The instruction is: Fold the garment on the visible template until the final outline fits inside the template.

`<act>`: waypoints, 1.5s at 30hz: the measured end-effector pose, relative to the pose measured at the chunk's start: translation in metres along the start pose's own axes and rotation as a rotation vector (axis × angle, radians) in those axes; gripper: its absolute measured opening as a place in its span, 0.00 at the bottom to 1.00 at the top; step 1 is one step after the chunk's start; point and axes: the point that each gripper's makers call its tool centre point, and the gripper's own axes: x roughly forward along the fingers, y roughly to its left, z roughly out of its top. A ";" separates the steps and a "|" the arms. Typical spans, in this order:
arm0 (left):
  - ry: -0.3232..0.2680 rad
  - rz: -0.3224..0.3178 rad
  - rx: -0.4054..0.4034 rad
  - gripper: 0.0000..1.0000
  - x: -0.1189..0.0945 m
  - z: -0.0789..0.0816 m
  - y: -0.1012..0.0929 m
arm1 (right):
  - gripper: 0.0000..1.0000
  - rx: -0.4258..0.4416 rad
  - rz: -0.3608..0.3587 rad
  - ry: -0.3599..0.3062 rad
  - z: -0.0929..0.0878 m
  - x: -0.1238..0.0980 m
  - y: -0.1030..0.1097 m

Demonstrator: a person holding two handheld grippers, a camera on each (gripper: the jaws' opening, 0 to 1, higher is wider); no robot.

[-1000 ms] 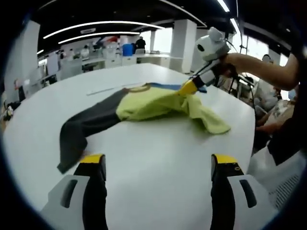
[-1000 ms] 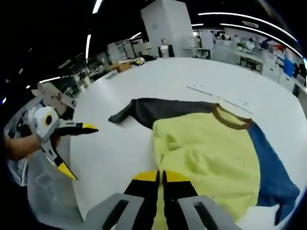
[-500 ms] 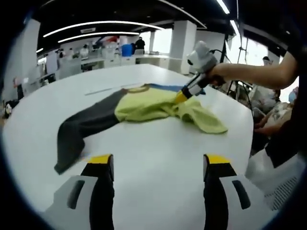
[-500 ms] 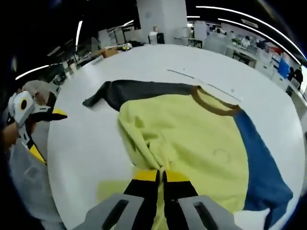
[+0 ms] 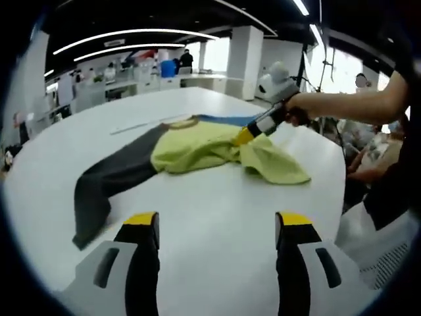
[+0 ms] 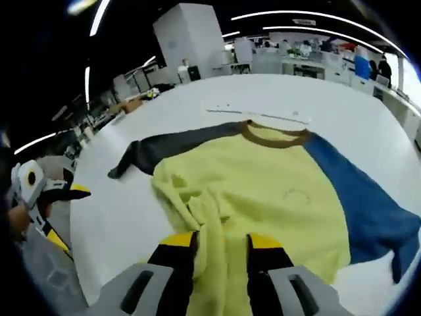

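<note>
While the left gripper (image 5: 217,227) hangs low at the bottom of the left gripper view, its yellow-tipped jaws stand wide apart with only bare white table (image 5: 217,191) between them. Past them, across the middle of that frame, lies the shirt (image 5: 197,145): a dark grey sleeve (image 5: 105,184) trails toward the lower left, the yellow body is bunched in the centre, and a loose yellow flap spreads toward the right. At the upper right of the same view the right gripper (image 5: 245,135) reaches in, held by a person's hand (image 5: 296,113), its tip down at the rumpled yellow cloth. In the right gripper view the right gripper (image 6: 222,240) rises from the bottom edge with its jaws parted a little, a twisted fold of yellow fabric running up between them. Beyond it the shirt (image 6: 276,191) spreads over the table (image 6: 131,204), with a brown collar (image 6: 273,135) at upper centre, the grey sleeve (image 6: 164,148) to the left and a blue sleeve (image 6: 362,204) to the right. At the far left edge the left gripper (image 6: 62,214) shows, jaws spread. A thin line (image 6: 256,113) marks the table beyond the collar.
</note>
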 end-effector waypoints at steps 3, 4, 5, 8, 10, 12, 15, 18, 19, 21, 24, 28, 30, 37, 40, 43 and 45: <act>-0.005 -0.004 0.019 0.67 0.007 0.008 0.001 | 0.37 -0.009 0.002 0.008 -0.005 -0.015 0.004; -0.006 -0.005 0.021 0.66 0.007 0.009 0.001 | 0.39 -0.010 0.002 0.010 -0.006 -0.017 0.004; -0.007 -0.010 0.028 0.66 0.011 0.012 0.001 | 0.40 -0.010 0.003 0.013 -0.008 -0.023 0.006; -0.009 -0.015 0.047 0.63 0.020 0.019 0.001 | 0.43 -0.011 -0.005 0.022 -0.016 -0.037 0.010; -0.014 -0.020 0.052 0.61 0.028 0.024 0.002 | 0.43 -0.024 -0.026 0.046 -0.026 -0.048 0.011; -0.021 -0.025 0.063 0.59 0.036 0.030 0.002 | 0.44 -0.027 -0.038 0.055 -0.033 -0.055 0.011; -0.025 -0.031 0.069 0.55 0.048 0.036 0.002 | 0.44 -0.017 -0.061 0.075 -0.047 -0.065 0.011; -0.038 -0.039 0.063 0.53 0.061 0.043 -0.001 | 0.38 0.012 -0.098 0.079 -0.059 -0.074 0.010; -0.041 -0.043 0.062 0.53 0.064 0.045 -0.001 | 0.38 0.014 -0.106 0.087 -0.065 -0.078 0.011; -0.035 -0.059 0.066 0.52 0.072 0.046 -0.004 | 0.39 0.043 -0.120 0.096 -0.074 -0.083 0.011; -0.030 -0.066 0.077 0.49 0.080 0.047 -0.007 | 0.42 0.122 -0.126 0.107 -0.086 -0.089 0.013; -0.019 -0.085 0.107 0.47 0.094 0.050 -0.011 | 0.41 0.168 -0.129 0.104 -0.098 -0.095 0.015; -0.009 -0.078 0.130 0.47 0.100 0.051 -0.010 | 0.40 0.191 -0.133 0.111 -0.106 -0.096 0.017; -0.014 -0.078 0.160 0.42 0.119 0.060 -0.012 | 0.39 0.218 -0.137 0.149 -0.129 -0.099 0.027; -0.009 -0.079 0.168 0.41 0.126 0.062 -0.013 | 0.38 0.238 -0.144 0.168 -0.137 -0.098 0.031; -0.002 -0.090 0.175 0.37 0.133 0.062 -0.015 | 0.35 0.265 -0.151 0.205 -0.147 -0.097 0.034; 0.007 -0.090 0.183 0.35 0.138 0.061 -0.016 | 0.32 0.310 -0.160 0.199 -0.150 -0.096 0.035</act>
